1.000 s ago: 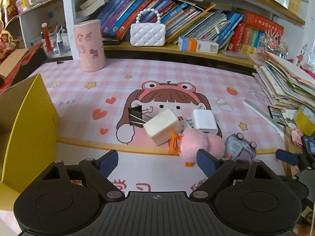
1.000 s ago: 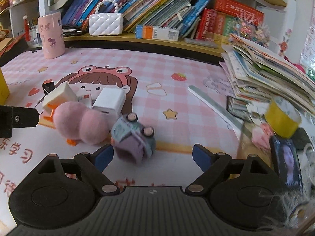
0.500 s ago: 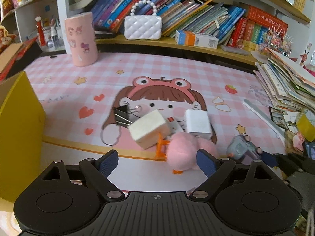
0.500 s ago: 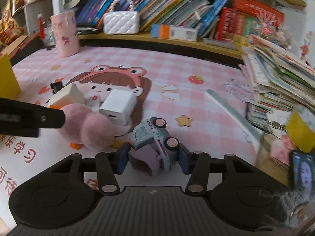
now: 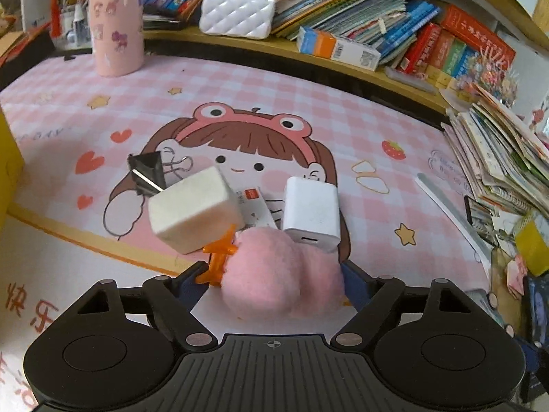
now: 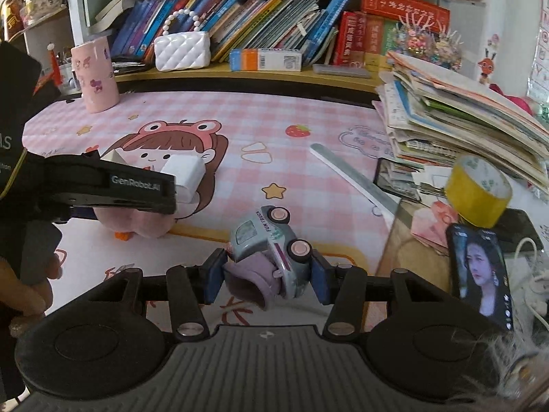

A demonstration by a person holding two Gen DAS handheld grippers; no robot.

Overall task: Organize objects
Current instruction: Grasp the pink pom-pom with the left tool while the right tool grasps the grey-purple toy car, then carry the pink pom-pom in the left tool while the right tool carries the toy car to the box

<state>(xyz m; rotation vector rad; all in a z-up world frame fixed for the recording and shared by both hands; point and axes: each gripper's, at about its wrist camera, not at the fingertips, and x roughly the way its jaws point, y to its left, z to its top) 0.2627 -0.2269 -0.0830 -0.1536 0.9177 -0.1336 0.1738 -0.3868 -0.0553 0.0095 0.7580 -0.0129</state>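
While the right gripper (image 6: 267,274) clamps the toy truck (image 6: 271,250), tilted nose-down above the mat (image 6: 308,178), the left gripper (image 5: 274,274) stays level, fingers spread around the pink plush (image 5: 278,274) on the mat.

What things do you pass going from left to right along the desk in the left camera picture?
Black binder clip → cream block → pink plush toy → white charger → pale ruler → yellow tape roll.
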